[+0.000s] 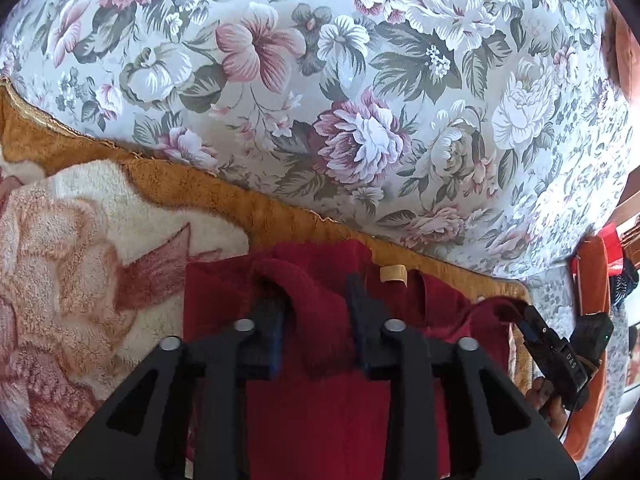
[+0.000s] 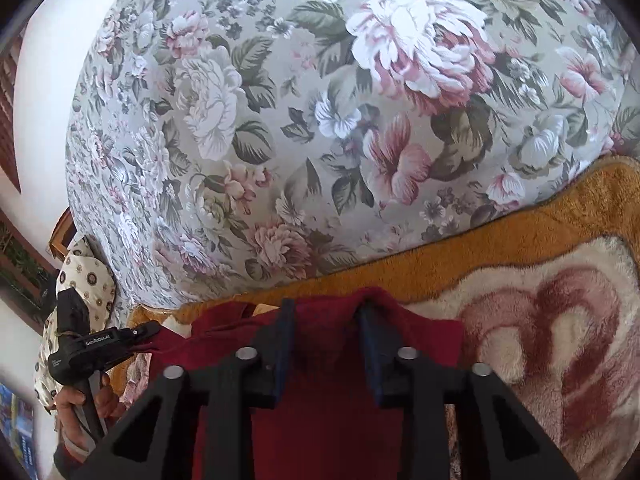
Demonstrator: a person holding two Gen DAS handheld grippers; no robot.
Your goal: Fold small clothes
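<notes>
A dark red knitted garment (image 1: 320, 400) lies on a plush orange and cream blanket (image 1: 80, 240). My left gripper (image 1: 316, 300) has a raised fold of its upper edge between its fingers, which stand a hand's width apart. A tan neck label (image 1: 393, 274) shows just beyond it. My right gripper (image 2: 326, 312) has the garment's (image 2: 328, 408) other top edge bunched between its fingers. Each gripper shows in the other's view, the right one in the left wrist view (image 1: 532, 322) and the left one in the right wrist view (image 2: 148, 330), each pinching a corner of red cloth.
A floral sofa back (image 1: 360, 100) rises right behind the blanket's far edge. The blanket (image 2: 560, 320) spreads out to both sides. An orange cushion (image 1: 592, 320) and a cream patterned pillow (image 2: 86, 280) lie at the sofa's end. A hand (image 2: 80, 400) holds the left gripper's handle.
</notes>
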